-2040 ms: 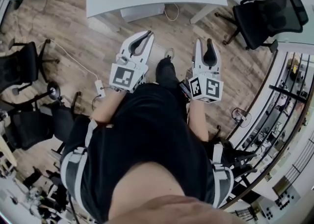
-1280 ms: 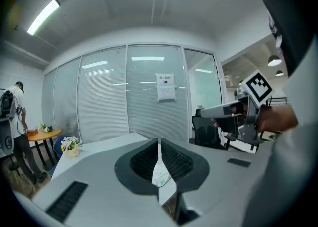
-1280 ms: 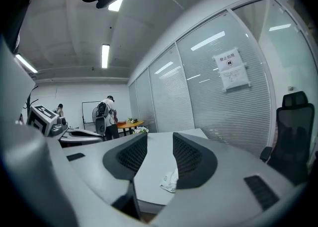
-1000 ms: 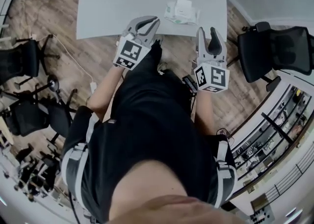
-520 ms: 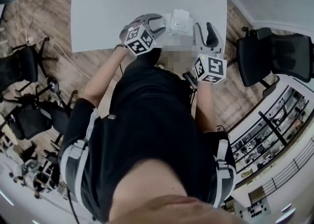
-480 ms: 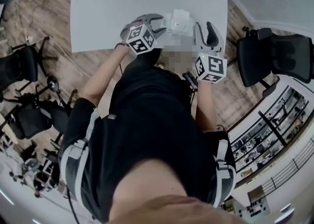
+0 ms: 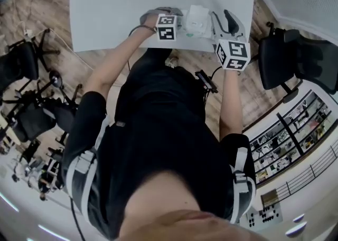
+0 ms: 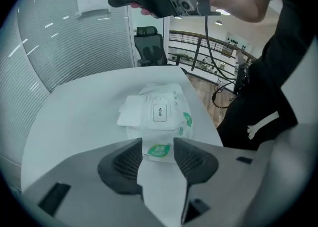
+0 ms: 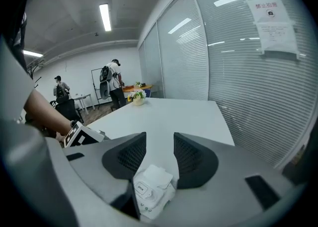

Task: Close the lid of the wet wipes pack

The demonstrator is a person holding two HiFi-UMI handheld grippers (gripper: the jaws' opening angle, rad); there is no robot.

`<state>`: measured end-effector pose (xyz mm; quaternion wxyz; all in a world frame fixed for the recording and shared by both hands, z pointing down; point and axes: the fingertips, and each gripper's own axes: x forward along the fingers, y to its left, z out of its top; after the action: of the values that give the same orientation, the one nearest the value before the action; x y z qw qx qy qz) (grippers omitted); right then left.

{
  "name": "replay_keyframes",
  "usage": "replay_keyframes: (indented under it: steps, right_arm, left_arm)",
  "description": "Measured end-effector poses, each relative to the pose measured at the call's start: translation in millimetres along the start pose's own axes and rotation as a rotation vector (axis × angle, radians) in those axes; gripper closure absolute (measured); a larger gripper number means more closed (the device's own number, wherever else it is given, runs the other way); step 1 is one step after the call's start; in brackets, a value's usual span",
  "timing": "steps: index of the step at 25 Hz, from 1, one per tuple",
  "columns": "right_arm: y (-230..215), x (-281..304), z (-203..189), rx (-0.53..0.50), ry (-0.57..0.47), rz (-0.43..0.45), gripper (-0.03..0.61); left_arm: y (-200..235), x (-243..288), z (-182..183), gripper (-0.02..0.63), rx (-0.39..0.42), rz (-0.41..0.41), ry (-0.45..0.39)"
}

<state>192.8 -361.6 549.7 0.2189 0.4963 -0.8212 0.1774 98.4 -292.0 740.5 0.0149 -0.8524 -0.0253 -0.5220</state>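
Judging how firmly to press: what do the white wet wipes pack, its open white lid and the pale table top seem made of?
White wet wipes pack: soft, slightly glossy plastic film; it bulges and wrinkles.
Open white lid: probably stiff moulded plastic, flat with crisp edges.
Pale table top: likely smooth matt laminate; even, grainless.

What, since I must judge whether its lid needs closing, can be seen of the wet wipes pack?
The wet wipes pack is a soft white pouch with green labels, lying flat near the edge of the white table closest to the person. On top sits a white plastic panel printed OPEN; beside it a white flap lies folded out, so the lid looks open. Only the table visibly touches it.
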Motion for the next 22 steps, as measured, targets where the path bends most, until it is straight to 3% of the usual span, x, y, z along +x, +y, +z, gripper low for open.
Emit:
replay_keyframes:
  steps: [5, 10, 15, 22]
  right_arm:
    - [5.8, 36.5, -31.4, -0.05, 0.155, 0.169, 0.383]
    - [10.1, 70.5, -70.9, -0.148, 0.335, 0.324, 0.383]
    - [7.6, 102.3, -112.6, -0.267, 0.512, 0.475, 0.383]
    - [6.1, 143.6, -153.6, -0.353, 0.71, 0.632, 0.374]
  left_arm:
    - [2.3, 22.0, -7.9, 0.419, 0.006, -0.102, 0.049]
    - [5.5, 22.7, -9.8, 0.42, -0.017, -0.19, 0.029]
    - [5.7, 22.8, -10.5, 0.425, -0.007, -0.207, 0.03]
    - [9.1, 24.5, -14.0, 0.432, -0.018, -0.236, 0.047]
